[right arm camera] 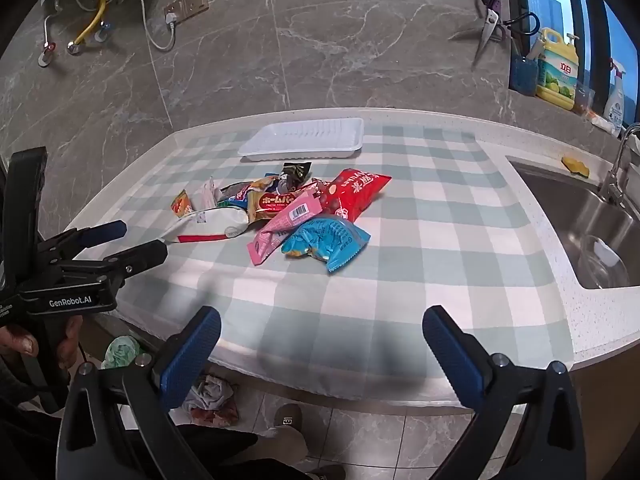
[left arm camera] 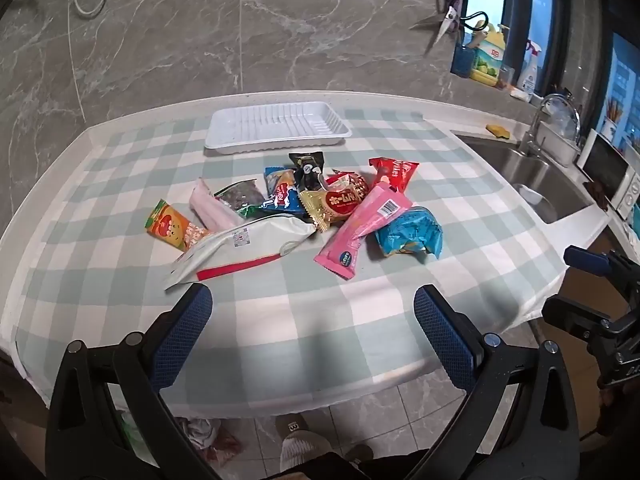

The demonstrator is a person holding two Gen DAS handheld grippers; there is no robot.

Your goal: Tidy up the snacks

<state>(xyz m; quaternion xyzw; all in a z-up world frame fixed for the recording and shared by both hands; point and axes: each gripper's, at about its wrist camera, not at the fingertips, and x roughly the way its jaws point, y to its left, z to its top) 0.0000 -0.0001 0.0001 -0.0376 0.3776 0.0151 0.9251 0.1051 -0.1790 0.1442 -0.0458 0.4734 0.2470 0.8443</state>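
A heap of snack packets (left arm camera: 304, 208) (right arm camera: 288, 212) lies in the middle of the checked tablecloth (left arm camera: 280, 320): a white-and-red bag (left arm camera: 240, 250), a pink packet (left arm camera: 360, 224), a crumpled blue packet (left arm camera: 412, 236) (right arm camera: 324, 242), a red bag (right arm camera: 356, 194) and several smaller ones. Behind the heap stands an empty white plastic tray (left arm camera: 278, 126) (right arm camera: 304, 138). My left gripper (left arm camera: 312, 300) hovers open over the table's near edge, short of the white bag. My right gripper (right arm camera: 320, 322) is open too, nothing between its blue pads, nearer the front right of the heap.
A steel sink (right arm camera: 588, 224) with a tap (right arm camera: 618, 160) is sunk into the counter at the right. Detergent bottles (right arm camera: 558, 68) and hanging scissors (right arm camera: 490, 24) are at the back wall. Below the table edge are a shoe (right arm camera: 288, 420) and a rag (right arm camera: 212, 394) on the floor.
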